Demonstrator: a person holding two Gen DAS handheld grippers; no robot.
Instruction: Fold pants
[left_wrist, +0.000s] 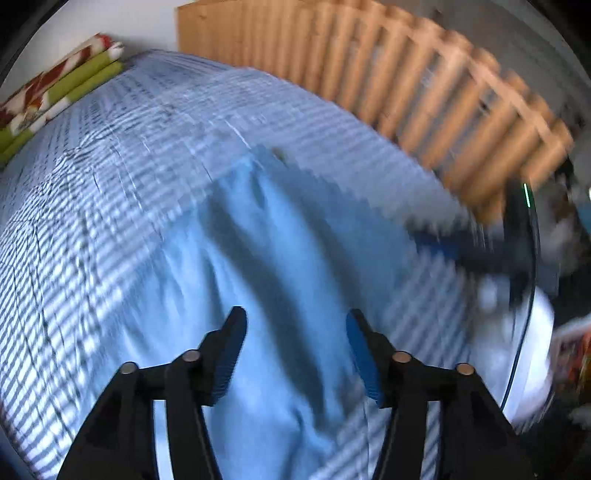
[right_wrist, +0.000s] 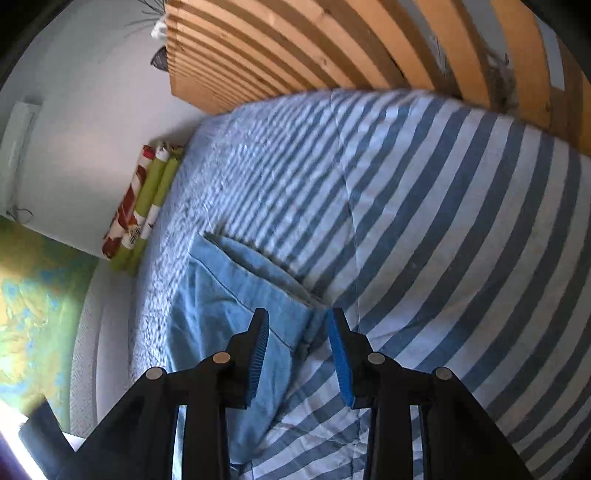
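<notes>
The light blue fabric pants (left_wrist: 258, 258) are seen lying on the blue-and-white striped bedcover (left_wrist: 110, 184), mid-frame. The left gripper (left_wrist: 295, 350) is held wide apart above them, nothing clamped. The right gripper (right_wrist: 297, 350) is parted over the pants' corner, gripping nothing.

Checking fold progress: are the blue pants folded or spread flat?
Folded: the pants show stacked layered edges at one end on the striped bedspread.

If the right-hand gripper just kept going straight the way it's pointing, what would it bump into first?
Most likely the light blue pants lying on the striped bedcover. The right gripper, jaws open, points at their folded edge; depth is hard to judge.
</notes>
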